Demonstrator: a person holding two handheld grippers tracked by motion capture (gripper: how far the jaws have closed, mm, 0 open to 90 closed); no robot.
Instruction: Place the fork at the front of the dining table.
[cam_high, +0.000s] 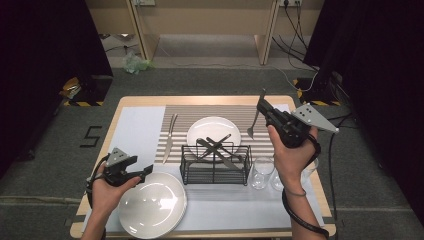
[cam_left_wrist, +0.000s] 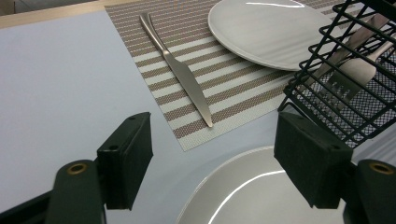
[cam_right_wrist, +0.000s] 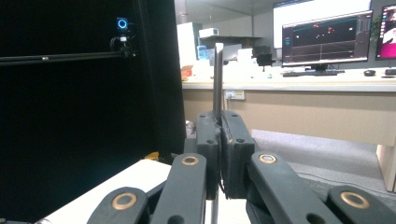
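On the left of the worktop (cam_high: 140, 125), the left gripper (cam_high: 146, 171) hangs low over the near white plate (cam_high: 152, 205), just above its upper left rim. In the left gripper view its fingers (cam_left_wrist: 126, 158) stand wide apart with nothing between them, the plate's rim (cam_left_wrist: 233, 186) showing in the gap below.

Beyond that gripper a knife (cam_high: 170, 136) lies flat on the left edge of the striped mat (cam_high: 225, 112), blade pointing toward the person; the left gripper view shows it (cam_left_wrist: 180, 70) lying alone on the stripes, apart from the far white plate (cam_left_wrist: 266, 30).

At the middle, the far white plate (cam_high: 212, 127) rests on the mat, and just in front of it stands a black wire basket (cam_high: 215, 165) with cutlery (cam_high: 217, 149) lying crossed inside.

Right of the basket, clear glasses (cam_high: 262, 172) stand near the person's right forearm.

On the right, the right gripper (cam_high: 262, 107) is raised above the mat's right part, its fingers (cam_right_wrist: 208, 140) closed on the handle of a fork (cam_high: 255, 120). In the high view the fork hangs tines down, clear of the mat, to the right of the far plate. In the right gripper view the fork's handle (cam_right_wrist: 218, 79) rises straight up from between the pressed fingers.
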